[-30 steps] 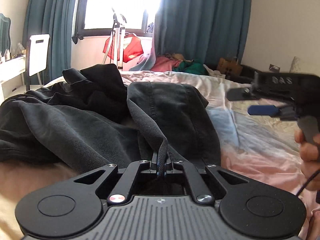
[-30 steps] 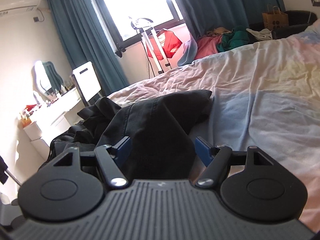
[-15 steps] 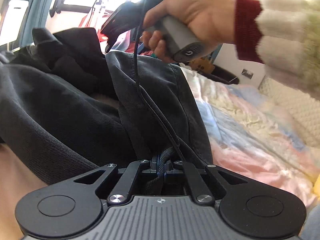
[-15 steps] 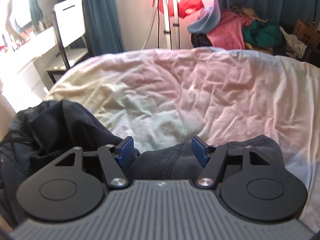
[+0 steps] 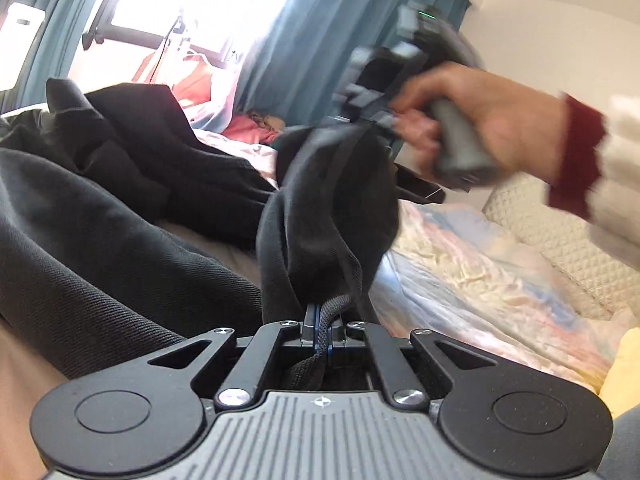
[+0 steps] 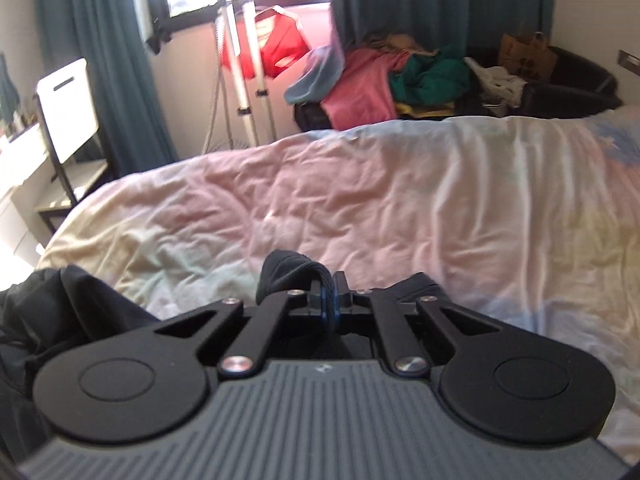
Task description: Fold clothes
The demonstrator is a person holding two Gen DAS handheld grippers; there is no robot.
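Both hand-held grippers [image 5: 322, 330] [image 6: 328, 295] pinching trousers [image 5: 328, 216]

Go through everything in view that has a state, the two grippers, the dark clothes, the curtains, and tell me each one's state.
Left gripper: shut on the dark grey trousers.
Right gripper: shut on the same trousers, lifted.
Black garment: crumpled, unfolded on the pastel bedsheet.
Teal curtains: drawn apart.

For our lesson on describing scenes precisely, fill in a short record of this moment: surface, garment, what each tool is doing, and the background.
surface: rumpled pastel bedsheet
garment: dark grey denim trousers, partly lifted off the sheet
left tool: shut on a trouser edge
right tool: shut on another trouser edge
right hand: grips the right tool's handle
background: teal curtains, pink and green clothes pile
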